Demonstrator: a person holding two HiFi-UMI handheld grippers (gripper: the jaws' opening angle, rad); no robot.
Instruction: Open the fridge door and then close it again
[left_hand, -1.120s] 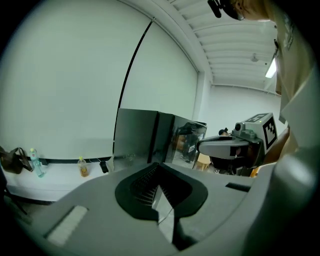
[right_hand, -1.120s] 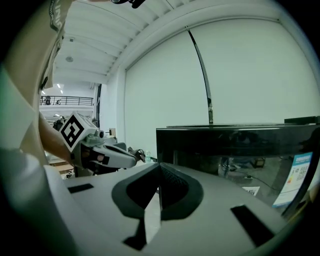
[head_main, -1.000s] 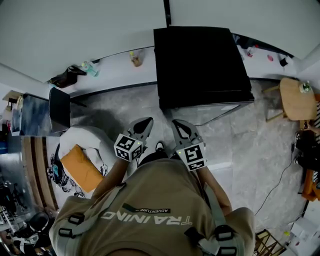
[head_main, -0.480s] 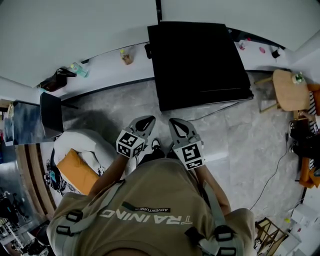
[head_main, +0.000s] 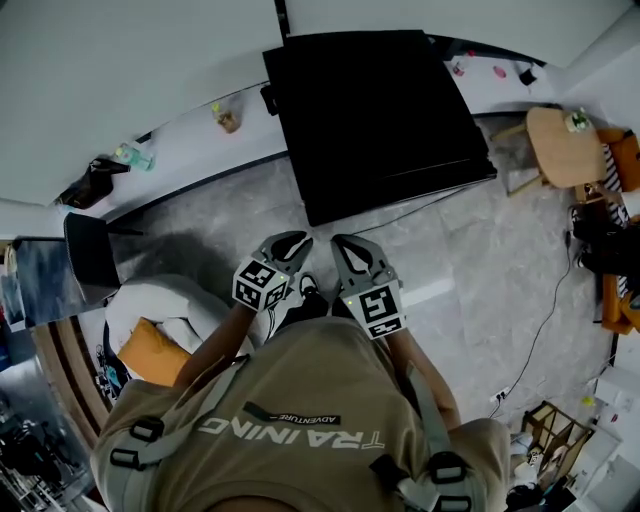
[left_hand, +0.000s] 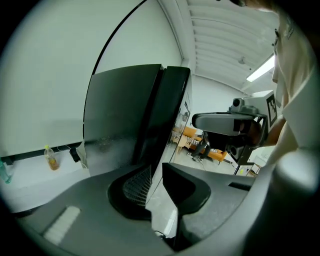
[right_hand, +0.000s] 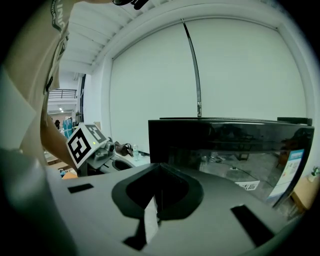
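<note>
Left side, near: an orange cushion (head_main: 150, 352) is lying on the floor (head_main: 470, 270), not part of the job.

The left gripper (head_main: 293, 241) is hanging in front of the person's chest, forearm tucked in against the body and jaws pointing away toward the far wall. In the left gripper view the jaws are standing a little apart with bare floor showing between them, so it's released and holding nothing.

The right gripper (head_main: 346, 243) is sitting just beside it at the same height and in the same tucked pose. In the right gripper view the jaws are pressing together on nothing.

The black fridge (head_main: 375, 110) is standing far, against the wall and slightly right of the grippers, well apart from both. The door is looking closed and I can't make out a handle.

Judging the step: approaching, opening not yet started. To do it well, walk up square to the glossy front, find the free door edge, hook one jaw behind it and pull in a smooth arc. Keep the other gripper clear of the swing.

Far right: a small round table (head_main: 558, 148), out of the way.
</note>
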